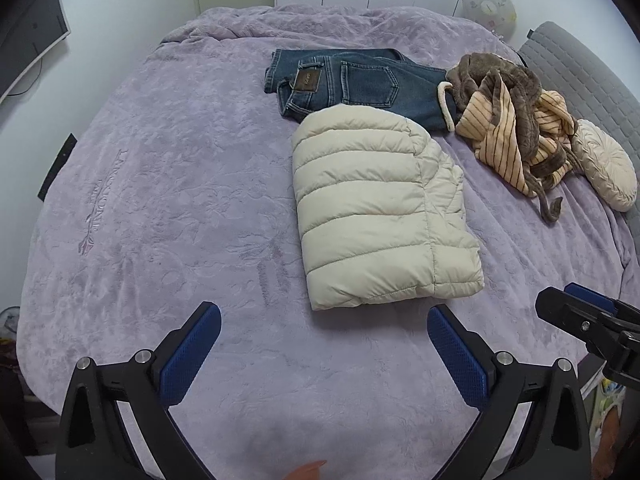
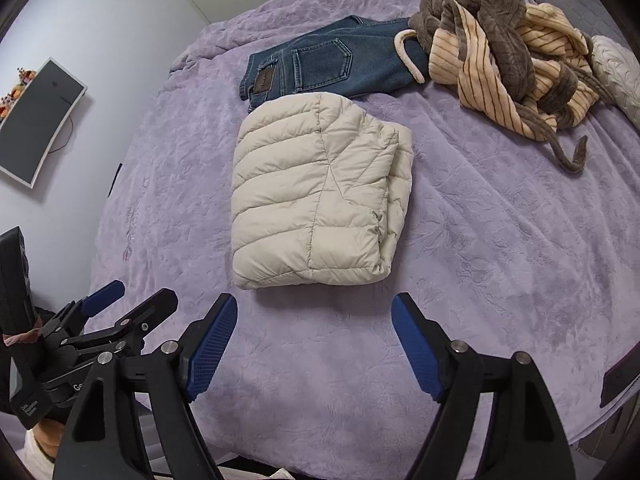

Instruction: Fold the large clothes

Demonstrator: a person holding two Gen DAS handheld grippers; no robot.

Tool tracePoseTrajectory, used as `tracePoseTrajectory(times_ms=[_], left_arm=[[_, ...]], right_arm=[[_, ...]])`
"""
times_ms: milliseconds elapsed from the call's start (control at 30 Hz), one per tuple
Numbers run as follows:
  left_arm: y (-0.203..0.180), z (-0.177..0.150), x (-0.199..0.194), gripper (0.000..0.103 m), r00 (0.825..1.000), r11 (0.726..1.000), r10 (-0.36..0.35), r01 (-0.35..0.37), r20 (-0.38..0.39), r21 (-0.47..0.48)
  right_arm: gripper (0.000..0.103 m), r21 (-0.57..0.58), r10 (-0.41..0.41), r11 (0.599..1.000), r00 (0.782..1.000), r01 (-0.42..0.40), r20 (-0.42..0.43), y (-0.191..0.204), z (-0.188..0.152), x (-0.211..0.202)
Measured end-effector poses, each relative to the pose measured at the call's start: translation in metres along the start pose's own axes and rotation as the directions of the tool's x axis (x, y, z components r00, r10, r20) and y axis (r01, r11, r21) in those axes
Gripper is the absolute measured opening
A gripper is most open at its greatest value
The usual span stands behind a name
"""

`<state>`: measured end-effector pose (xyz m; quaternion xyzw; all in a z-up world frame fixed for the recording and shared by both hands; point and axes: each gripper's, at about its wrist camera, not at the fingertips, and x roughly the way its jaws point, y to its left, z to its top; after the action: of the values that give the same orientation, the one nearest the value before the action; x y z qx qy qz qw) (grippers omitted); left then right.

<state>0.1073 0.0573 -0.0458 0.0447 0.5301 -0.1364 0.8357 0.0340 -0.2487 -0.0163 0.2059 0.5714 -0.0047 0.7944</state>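
A cream quilted puffer jacket (image 1: 376,208) (image 2: 316,192) lies folded into a compact rectangle on the lilac bedspread (image 1: 168,200) (image 2: 480,260). Behind it lie folded blue jeans (image 1: 360,80) (image 2: 320,64). My left gripper (image 1: 324,320) hangs open above the bed, in front of the jacket's near edge, with nothing between its blue pads. My right gripper (image 2: 314,312) is also open and empty, just short of the jacket's near edge. The right gripper's tip shows at the right edge of the left wrist view (image 1: 576,308). The left gripper shows at lower left in the right wrist view (image 2: 120,304).
A crumpled brown and peach striped robe (image 1: 516,120) (image 2: 504,64) lies at the back right. A round cream cushion (image 1: 604,164) (image 2: 616,76) sits beside it. A grey headboard (image 1: 580,68) runs along the right. A dark curved monitor (image 2: 40,120) stands left of the bed.
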Motion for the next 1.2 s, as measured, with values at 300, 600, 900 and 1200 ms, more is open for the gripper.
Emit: tracePoseTrajectory(times_ms=[300,600,900,1200], left_arm=[[0.003,-0.003,-0.025,0.103,0.999,0.999,0.044,-0.044,0.027,-0.003],[0.003,-0.006,-0.038,0.103,0.995,0.996,0.088,-0.087,0.038,-0.027],[0.003,-0.006,-0.039,0.103,0.994,0.994,0.107,-0.106,0.033,-0.039],[0.005,-0.001,-0.032,0.103,0.994,0.993,0.112,-0.111,0.017,-0.047]], right_arm=[[0.103,-0.036,-0.080,0.996,0.990,0.085,0.113,0.025,-0.007,-0.027],[0.103,-0.016,-0.120,0.992,0.987,0.122,0.108,0.029,-0.009,-0.037],[0.103,-0.032,-0.153,0.987,0.982,0.157,0.112,0.030,-0.006,-0.040],[0.103,-0.034,-0.150,0.987,0.983,0.155,0.107,0.029,-0.003,-0.038]])
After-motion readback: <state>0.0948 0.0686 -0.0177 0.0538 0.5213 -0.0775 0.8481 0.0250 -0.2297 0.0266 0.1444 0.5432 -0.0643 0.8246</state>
